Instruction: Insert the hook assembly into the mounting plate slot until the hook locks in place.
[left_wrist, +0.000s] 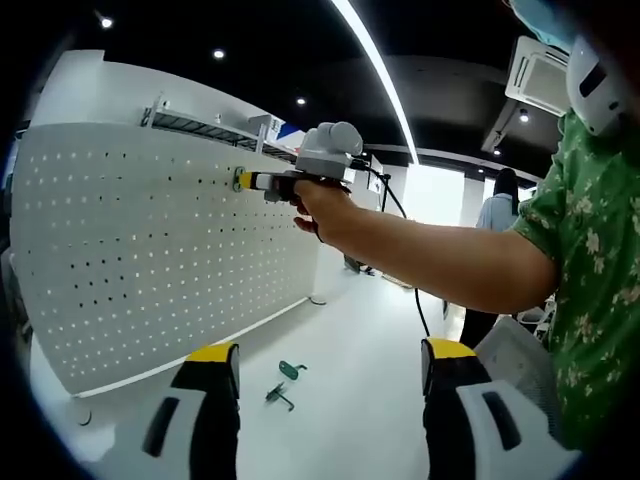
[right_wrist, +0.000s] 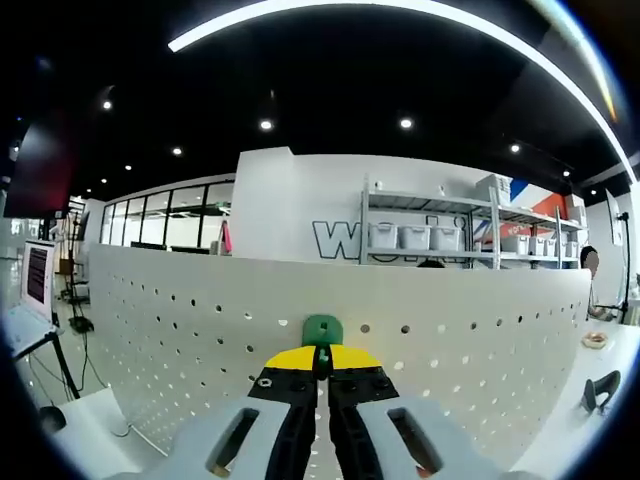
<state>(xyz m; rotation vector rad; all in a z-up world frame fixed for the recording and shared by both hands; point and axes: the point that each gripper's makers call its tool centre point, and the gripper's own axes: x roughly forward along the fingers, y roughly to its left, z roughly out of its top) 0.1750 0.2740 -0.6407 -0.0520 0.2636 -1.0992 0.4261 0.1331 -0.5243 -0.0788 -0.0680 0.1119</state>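
Yellow-tipped jaws of my right gripper (right_wrist: 322, 362) pinch the green hook (right_wrist: 323, 329), pressed up against the pegboard (right_wrist: 180, 320) near its top edge; I'd say seating isn't confirmed. My left gripper (left_wrist: 330, 370) hangs back, jaws apart, over spare hooks (left_wrist: 285, 382) on the white table (left_wrist: 350, 420). Plenty of room around.

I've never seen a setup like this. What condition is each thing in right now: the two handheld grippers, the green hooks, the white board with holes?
Right gripper: shut on a green hook, held against the board.
Green hook: pinched at the jaw tips, at the pegboard's face; locked or not, cannot tell.
Left gripper: open, holding nothing.
Spare hooks: lying loose on the white table.
Pegboard: standing upright on the table.
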